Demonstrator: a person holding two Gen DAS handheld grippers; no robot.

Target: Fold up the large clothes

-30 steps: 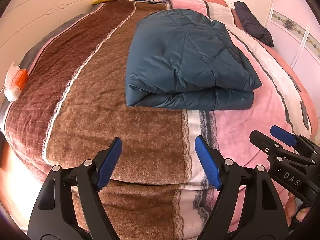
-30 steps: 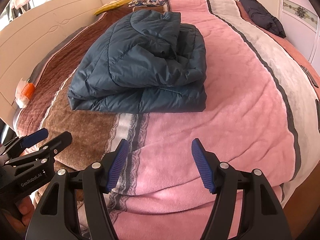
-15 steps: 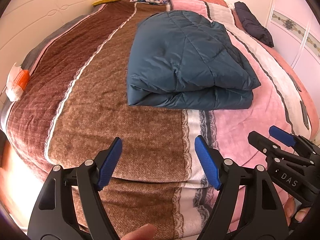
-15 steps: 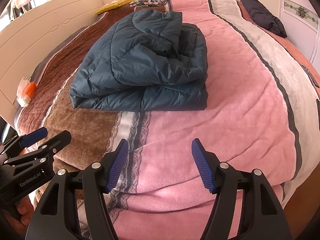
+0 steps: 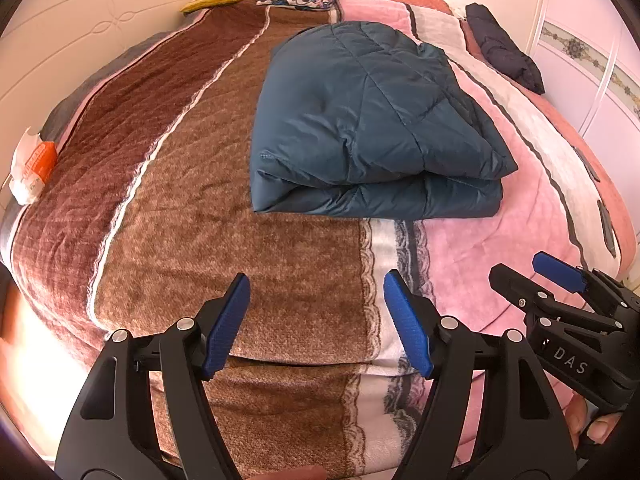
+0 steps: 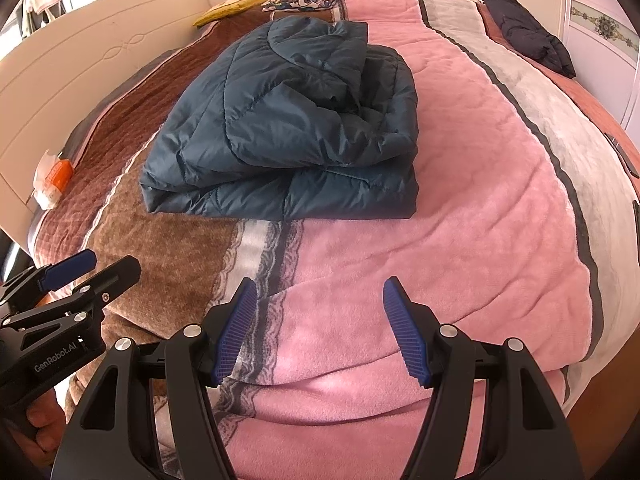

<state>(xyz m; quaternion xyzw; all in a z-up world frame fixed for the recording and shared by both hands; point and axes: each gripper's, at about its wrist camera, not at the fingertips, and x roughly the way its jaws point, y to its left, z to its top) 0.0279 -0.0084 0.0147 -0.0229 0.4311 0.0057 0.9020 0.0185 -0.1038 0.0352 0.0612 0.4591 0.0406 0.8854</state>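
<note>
Your striped plush blanket (image 5: 240, 220) covers the bed. Your left gripper (image 5: 316, 320) has just narrowed a little but stays spread on nothing; your right gripper (image 6: 320, 328) gapes empty too. Their bodies read "GenRobot.AI" and "DAS". Farther up lies the folded teal quilted jacket (image 5: 372, 120), well apart from both.
</note>
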